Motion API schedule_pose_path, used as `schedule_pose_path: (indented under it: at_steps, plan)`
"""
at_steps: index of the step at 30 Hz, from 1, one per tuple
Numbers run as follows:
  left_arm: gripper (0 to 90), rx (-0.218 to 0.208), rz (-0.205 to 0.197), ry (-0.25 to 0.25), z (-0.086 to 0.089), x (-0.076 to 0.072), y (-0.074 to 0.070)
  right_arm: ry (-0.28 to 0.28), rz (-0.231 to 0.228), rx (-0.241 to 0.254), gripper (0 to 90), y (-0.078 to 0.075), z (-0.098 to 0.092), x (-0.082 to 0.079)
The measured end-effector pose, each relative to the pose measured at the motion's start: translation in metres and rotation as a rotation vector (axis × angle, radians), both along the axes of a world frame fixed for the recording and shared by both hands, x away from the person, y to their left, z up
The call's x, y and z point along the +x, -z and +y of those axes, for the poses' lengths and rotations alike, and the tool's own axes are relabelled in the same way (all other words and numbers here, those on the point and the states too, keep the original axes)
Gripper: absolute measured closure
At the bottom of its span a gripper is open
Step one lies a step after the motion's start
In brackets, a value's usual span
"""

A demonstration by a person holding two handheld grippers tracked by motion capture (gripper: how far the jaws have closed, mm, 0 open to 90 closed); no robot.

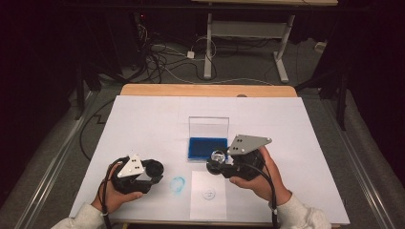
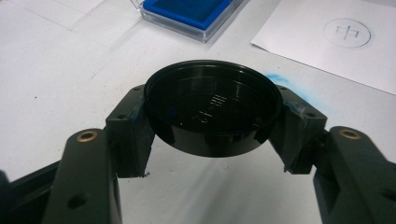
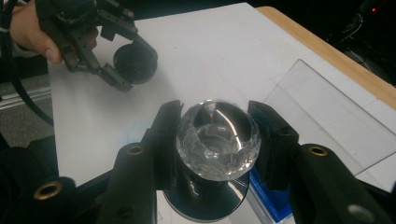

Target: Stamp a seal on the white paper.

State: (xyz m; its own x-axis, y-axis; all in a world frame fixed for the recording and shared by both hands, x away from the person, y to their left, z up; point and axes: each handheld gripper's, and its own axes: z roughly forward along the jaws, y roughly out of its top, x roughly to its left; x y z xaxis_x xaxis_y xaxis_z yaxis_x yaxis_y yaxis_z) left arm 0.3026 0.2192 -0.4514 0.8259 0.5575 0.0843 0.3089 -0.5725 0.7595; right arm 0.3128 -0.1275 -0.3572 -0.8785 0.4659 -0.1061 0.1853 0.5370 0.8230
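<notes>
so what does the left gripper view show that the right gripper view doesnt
Left gripper view alone: the inside of the black round cap clamped between the left gripper jaws, a blue smear on the white sheet, and a paper printed with a circled mark.

Right gripper view alone: a clear faceted stamp handle clamped in the right gripper, the box's upright clear lid, the table's wooden edge, and a hand.

Both: the blue ink pad, the white sheet, and the cap.
</notes>
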Motion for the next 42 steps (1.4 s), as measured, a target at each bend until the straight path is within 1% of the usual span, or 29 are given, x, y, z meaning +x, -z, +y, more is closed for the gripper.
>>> schedule_pose_path:
  at_steps: [8, 12, 16, 18, 22, 23, 26, 28, 31, 35, 37, 42]
  plan:
    - [36.6, 0.003, 0.001, 0.003, 0.0, 0.0, 0.0, -0.015, 0.004, -0.037, 56.6, 0.018, 0.005, -0.009]
    - [36.6, 0.007, -0.001, 0.003, -0.001, 0.0, -0.001, -0.023, 0.011, -0.04, 56.6, 0.028, 0.008, -0.015]
    - [36.6, 0.004, -0.003, 0.003, -0.001, -0.001, -0.001, -0.028, 0.037, -0.055, 56.6, 0.041, 0.011, -0.019]
    - [36.6, 0.001, -0.001, 0.002, -0.001, -0.001, -0.001, -0.032, 0.039, -0.072, 56.6, 0.046, 0.012, -0.021]
    - [36.6, 0.003, 0.0, 0.0, -0.001, -0.001, -0.001, -0.039, 0.05, -0.082, 56.6, 0.056, 0.016, -0.023]
    - [36.6, 0.002, -0.001, 0.0, -0.001, -0.001, -0.001, -0.047, 0.062, -0.088, 56.6, 0.058, 0.017, -0.023]
    - [36.6, 0.001, -0.001, 0.002, -0.001, -0.001, -0.001, -0.045, 0.076, -0.088, 56.6, 0.064, 0.018, -0.023]
    - [36.6, 0.002, -0.001, 0.003, -0.001, -0.001, -0.001, -0.048, 0.074, -0.089, 56.6, 0.066, 0.019, -0.024]
    - [36.6, -0.002, 0.0, 0.0, 0.0, -0.001, -0.001, -0.056, 0.065, -0.102, 56.6, 0.068, 0.02, -0.026]
    - [36.6, -0.001, 0.0, 0.001, 0.0, -0.001, -0.001, -0.047, 0.075, -0.107, 56.6, 0.073, 0.021, -0.025]
    - [36.6, 0.0, 0.0, 0.0, 0.0, -0.001, -0.001, -0.056, 0.077, -0.107, 56.6, 0.074, 0.021, -0.025]
    - [36.6, 0.002, 0.001, 0.003, -0.001, -0.001, -0.001, -0.051, 0.074, -0.112, 56.6, 0.077, 0.021, -0.025]
